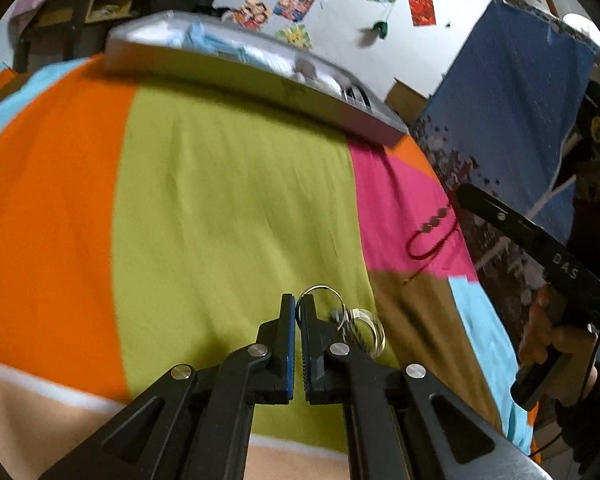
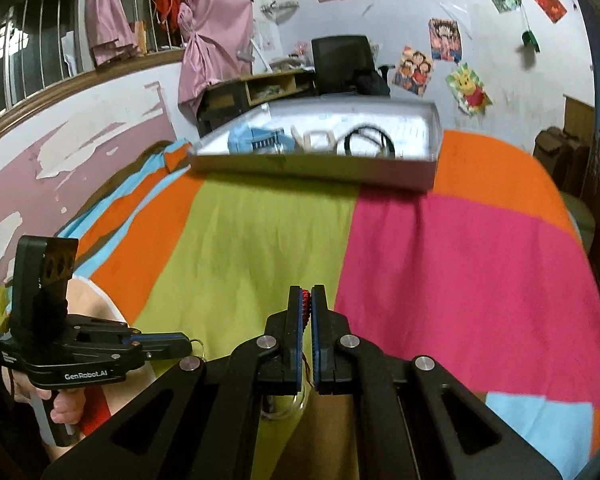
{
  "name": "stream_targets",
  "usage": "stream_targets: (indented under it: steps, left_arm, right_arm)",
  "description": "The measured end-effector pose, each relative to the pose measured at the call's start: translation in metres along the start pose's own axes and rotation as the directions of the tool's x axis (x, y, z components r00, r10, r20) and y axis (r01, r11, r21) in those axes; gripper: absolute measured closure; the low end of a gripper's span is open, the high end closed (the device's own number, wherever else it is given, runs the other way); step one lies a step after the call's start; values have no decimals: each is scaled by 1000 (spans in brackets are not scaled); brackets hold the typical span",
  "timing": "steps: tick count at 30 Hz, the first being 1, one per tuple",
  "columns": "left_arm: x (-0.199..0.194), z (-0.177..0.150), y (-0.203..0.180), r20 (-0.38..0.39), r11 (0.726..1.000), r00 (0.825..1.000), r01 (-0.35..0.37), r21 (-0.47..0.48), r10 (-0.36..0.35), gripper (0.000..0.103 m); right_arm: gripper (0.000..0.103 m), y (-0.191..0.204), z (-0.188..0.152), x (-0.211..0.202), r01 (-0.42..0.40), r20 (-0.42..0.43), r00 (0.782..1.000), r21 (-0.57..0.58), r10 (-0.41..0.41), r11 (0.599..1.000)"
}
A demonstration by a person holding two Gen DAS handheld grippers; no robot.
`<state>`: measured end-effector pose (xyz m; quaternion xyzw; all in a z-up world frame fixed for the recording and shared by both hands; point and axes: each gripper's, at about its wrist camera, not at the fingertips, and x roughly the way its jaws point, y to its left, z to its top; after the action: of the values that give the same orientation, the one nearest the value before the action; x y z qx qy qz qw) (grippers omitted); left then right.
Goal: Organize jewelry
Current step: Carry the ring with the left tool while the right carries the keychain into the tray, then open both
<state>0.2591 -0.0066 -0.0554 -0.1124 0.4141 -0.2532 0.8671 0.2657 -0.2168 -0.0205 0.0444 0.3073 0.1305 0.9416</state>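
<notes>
So both grippers are over a color-block bedspread [image 2: 260,240] (lime, orange, pink, light blue patches). The left gripper [image 1: 298,316] has its jaws pinched nearly together on a thin metal ring [image 1: 320,290], with more silver rings [image 1: 364,330] dangling just right of the jaws, hanging above the lime panel. The right gripper [image 2: 307,306] is also closed down tight, clamping a red braided cord [image 2: 306,304] between its blue pads. From the left wrist view you can see that cord bracelet [image 1: 430,236] looping out below the right gripper's tip, with a few dark beads [image 1: 434,220] on it, over the pink patch.

Straight ahead of both sets of jaws, well apart from them, sits a shallow white box [image 2: 312,168] at the far edge of the bedspread, with a black bangle [image 2: 370,142] and some blue stuff [image 2: 256,140] in it, too blurry to say more.

Readable text: "GenRobot.AI" on the side of the left gripper in the right wrist view, and "DAS" on the right gripper's body in the left view. Cartoon posters [image 2: 414,70] on the wall behind, no legible writing.
</notes>
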Motion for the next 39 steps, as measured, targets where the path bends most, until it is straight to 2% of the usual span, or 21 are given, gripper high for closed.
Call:
stream_targets:
  steps: [9, 15, 19, 26, 35, 38, 39]
  left_arm:
    - [-10, 110, -7, 76, 994, 994, -80, 71, 75, 100]
    - [6, 181, -10, 147, 987, 981, -142, 75, 129, 100]
    - [25, 207, -6, 162, 984, 974, -168, 52, 157, 100]
    - [59, 211, 4, 114, 971, 970, -224, 89, 213, 99]
    - [66, 203, 12, 118, 958, 953, -284, 38, 278, 99]
    - [61, 202, 7, 141, 955, 948, -293, 41, 285, 94]
    - [58, 201, 5, 151, 954, 946, -297, 45, 287, 88]
  right_arm:
    - [99, 2, 72, -11, 26, 107, 994, -33, -22, 999]
    - [99, 2, 132, 15, 46, 161, 986, -28, -40, 999]
    - [99, 0, 158, 39, 54, 167, 985, -11, -52, 998]
    - [99, -15, 179, 88, 60, 139, 988, 54, -67, 997]
    - [99, -27, 161, 118, 111, 99, 988, 75, -118, 991]
    - [94, -30, 159, 120, 120, 92, 988, 69, -126, 990]
    - [86, -30, 159, 119, 122, 95, 987, 68, -129, 990]
